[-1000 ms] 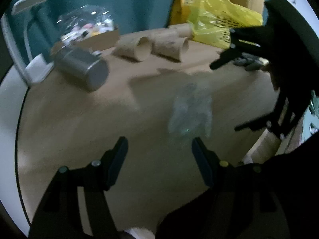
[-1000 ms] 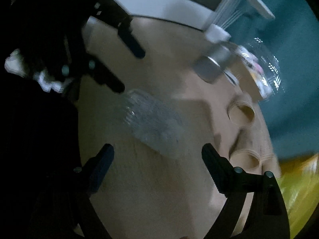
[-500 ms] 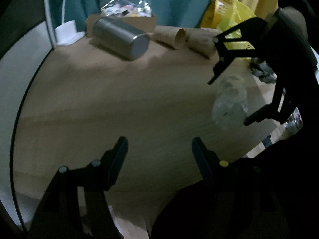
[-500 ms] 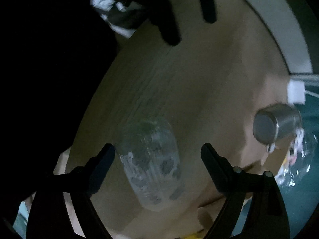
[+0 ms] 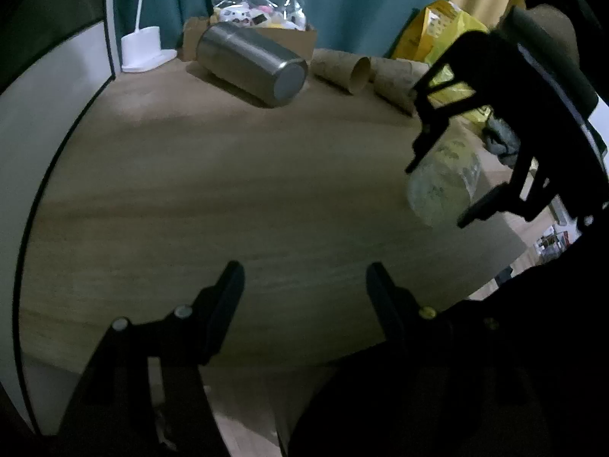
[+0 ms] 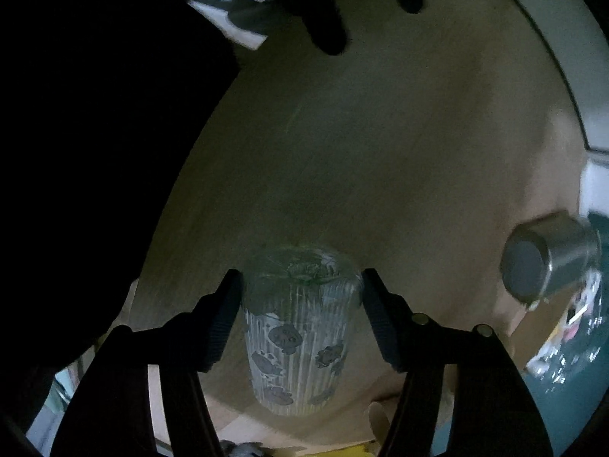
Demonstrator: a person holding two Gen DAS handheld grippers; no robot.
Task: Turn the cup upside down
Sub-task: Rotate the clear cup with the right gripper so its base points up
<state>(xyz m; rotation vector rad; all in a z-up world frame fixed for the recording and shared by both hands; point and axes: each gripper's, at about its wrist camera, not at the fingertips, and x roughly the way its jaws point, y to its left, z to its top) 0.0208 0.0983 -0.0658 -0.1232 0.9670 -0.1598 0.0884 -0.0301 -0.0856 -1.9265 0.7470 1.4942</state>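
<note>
A clear ribbed glass cup (image 6: pixel 297 323) with dark cartoon prints sits between the fingers of my right gripper (image 6: pixel 300 285); both pads touch its sides and hold it tilted above the wooden table (image 6: pixel 399 144). In the left wrist view the same cup (image 5: pixel 443 181) shows at the right, held off the table by the right gripper (image 5: pixel 436 194). My left gripper (image 5: pixel 302 285) is open and empty, low over the table's near edge, well left of the cup.
A steel tumbler (image 5: pixel 253 64) lies on its side at the back of the table. Cardboard tubes (image 5: pixel 342 70), a yellow bag (image 5: pixel 441 34), a box with a plastic bag (image 5: pixel 253 7) and a white lamp base (image 5: pixel 144 49) stand along the back.
The right gripper has closed on the cup, which lay on the table a second ago, and lifted and turned it. The left gripper has drawn back and stayed open.
</note>
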